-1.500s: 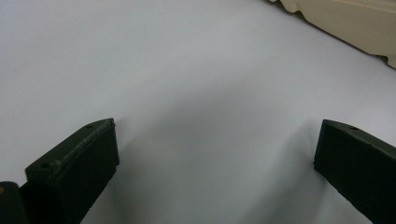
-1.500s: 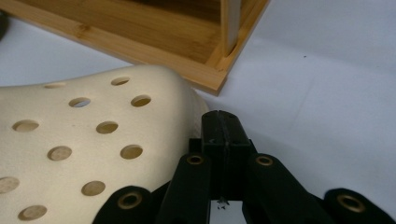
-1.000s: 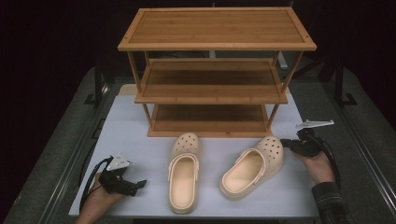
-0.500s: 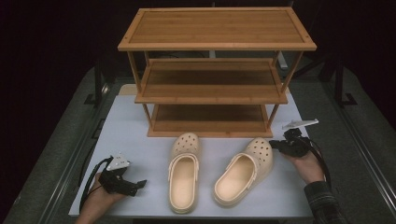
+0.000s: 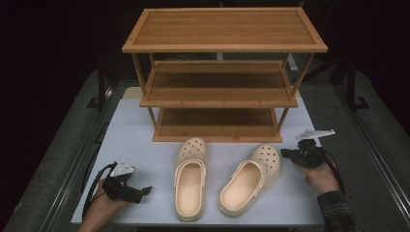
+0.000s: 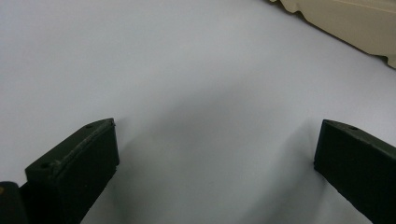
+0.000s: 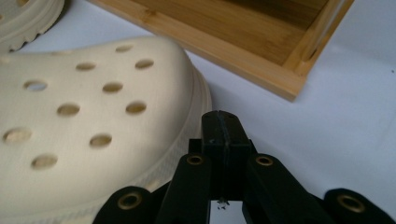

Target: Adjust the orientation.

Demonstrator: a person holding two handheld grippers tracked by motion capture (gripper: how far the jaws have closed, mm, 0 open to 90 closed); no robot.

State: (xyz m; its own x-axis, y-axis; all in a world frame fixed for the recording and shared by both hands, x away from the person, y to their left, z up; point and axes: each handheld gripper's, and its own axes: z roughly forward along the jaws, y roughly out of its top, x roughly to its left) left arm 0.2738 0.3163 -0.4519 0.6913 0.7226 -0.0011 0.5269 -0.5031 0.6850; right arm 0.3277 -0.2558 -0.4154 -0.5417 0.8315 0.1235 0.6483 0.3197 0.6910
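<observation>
the right hand-held gripper (image 5: 290,154), jaws closed and empty, is nudging the right clog (image 5: 251,179) at its toe on the worktop (image 5: 145,145); next, likely straightening it beside the left clog (image 5: 190,176). the left hand-held gripper (image 5: 142,191) is resting open.

Table: white top (image 5: 145,140).
Far middle: three-tier bamboo shoe rack (image 5: 220,92).
Near middle: two cream clogs, left clog (image 5: 189,176), right clog (image 5: 251,176), apparently not touching.
</observation>
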